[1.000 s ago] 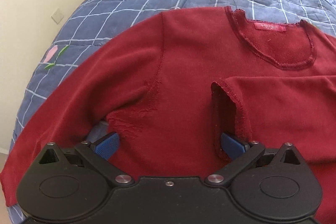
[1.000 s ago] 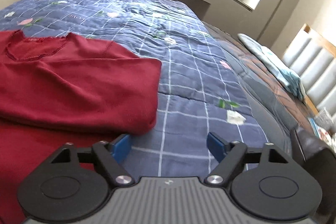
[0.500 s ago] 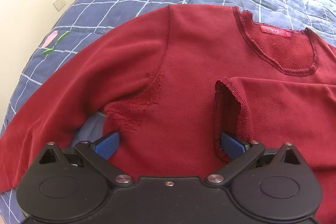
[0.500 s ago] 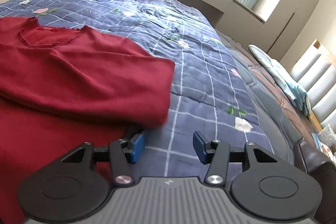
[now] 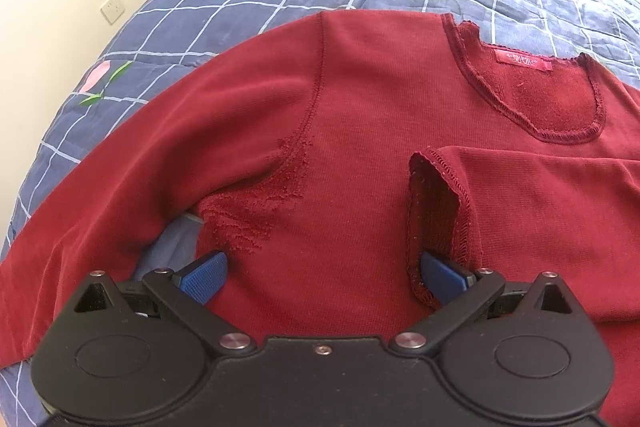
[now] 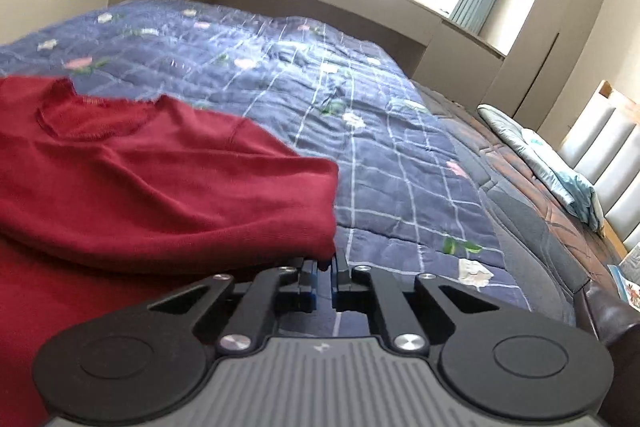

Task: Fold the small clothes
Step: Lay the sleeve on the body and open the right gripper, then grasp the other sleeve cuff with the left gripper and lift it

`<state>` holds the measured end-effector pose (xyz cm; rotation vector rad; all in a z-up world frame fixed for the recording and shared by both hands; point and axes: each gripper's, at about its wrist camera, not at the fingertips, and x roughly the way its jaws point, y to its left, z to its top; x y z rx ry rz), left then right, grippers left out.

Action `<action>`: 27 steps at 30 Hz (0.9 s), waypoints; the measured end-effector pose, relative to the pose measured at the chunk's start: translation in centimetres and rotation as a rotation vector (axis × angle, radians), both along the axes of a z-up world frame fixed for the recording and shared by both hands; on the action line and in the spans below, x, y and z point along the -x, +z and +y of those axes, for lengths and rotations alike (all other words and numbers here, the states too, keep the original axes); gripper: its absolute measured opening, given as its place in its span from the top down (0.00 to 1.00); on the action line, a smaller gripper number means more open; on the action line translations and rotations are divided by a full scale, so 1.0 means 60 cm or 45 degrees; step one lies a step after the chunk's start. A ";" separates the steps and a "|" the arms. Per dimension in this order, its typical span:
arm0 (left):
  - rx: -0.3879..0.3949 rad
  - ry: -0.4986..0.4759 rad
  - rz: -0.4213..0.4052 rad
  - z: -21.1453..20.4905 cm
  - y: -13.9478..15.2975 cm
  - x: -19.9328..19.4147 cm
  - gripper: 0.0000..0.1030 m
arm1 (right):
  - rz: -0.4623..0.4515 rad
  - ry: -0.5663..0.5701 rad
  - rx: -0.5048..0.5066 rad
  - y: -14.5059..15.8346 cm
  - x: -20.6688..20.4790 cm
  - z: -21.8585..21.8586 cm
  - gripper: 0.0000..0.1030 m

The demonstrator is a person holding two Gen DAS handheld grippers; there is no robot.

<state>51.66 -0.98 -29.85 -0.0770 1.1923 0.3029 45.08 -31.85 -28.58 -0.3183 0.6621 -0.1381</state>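
A dark red long-sleeved sweater lies flat on the bed, neckline and pink label at the far side. One sleeve is folded across the chest with its cuff by my left gripper's right finger. My left gripper is open, low over the sweater's body below the left armpit, holding nothing. In the right wrist view my right gripper is shut on the folded right edge of the sweater.
A blue checked quilt with flower prints covers the bed. A wall with a socket is at the left. At the right are a brown mattress edge, a folded light-blue cloth and a padded headboard.
My right gripper closed from wide open onto the sweater's folded right edge. My left gripper stayed open and shifted slightly over the sweater.
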 end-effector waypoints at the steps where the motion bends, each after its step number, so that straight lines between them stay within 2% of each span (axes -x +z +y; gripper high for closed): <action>1: 0.001 0.000 0.000 0.000 0.000 0.000 0.00 | -0.003 0.000 -0.010 0.004 0.004 -0.002 0.94; 5: 0.009 -0.002 -0.006 0.002 0.000 0.002 0.00 | 0.034 -0.029 -0.058 0.007 0.009 -0.011 0.95; 11: 0.012 -0.003 -0.012 0.003 0.000 0.003 0.00 | 0.127 -0.114 -0.171 -0.016 -0.003 -0.025 0.94; 17: 0.028 0.003 -0.060 0.006 0.000 0.013 0.00 | 0.189 -0.124 -0.193 -0.006 -0.006 -0.027 0.91; 19: 0.039 0.016 -0.067 0.008 0.005 0.018 0.00 | 0.205 -0.131 -0.204 0.001 0.002 -0.029 0.77; 20: 0.042 0.028 -0.061 0.010 0.008 0.019 0.00 | 0.207 -0.142 -0.202 0.005 0.007 -0.028 0.61; 21: 0.043 0.045 -0.055 0.012 0.013 0.021 0.00 | 0.208 -0.152 -0.210 0.011 0.015 -0.028 0.50; 22: 0.034 0.067 -0.057 0.014 0.019 0.026 0.01 | 0.210 -0.161 -0.223 0.017 0.020 -0.027 0.47; 24: -0.018 0.132 -0.127 0.021 0.041 0.045 0.01 | 0.219 -0.181 -0.244 0.028 0.033 -0.019 0.29; 25: -0.030 0.153 -0.168 0.024 0.052 0.056 0.01 | 0.222 -0.187 -0.247 0.032 0.038 -0.012 0.25; 27: -0.029 0.195 -0.235 0.039 0.071 0.080 0.01 | 0.224 -0.181 -0.238 0.040 0.049 0.009 0.09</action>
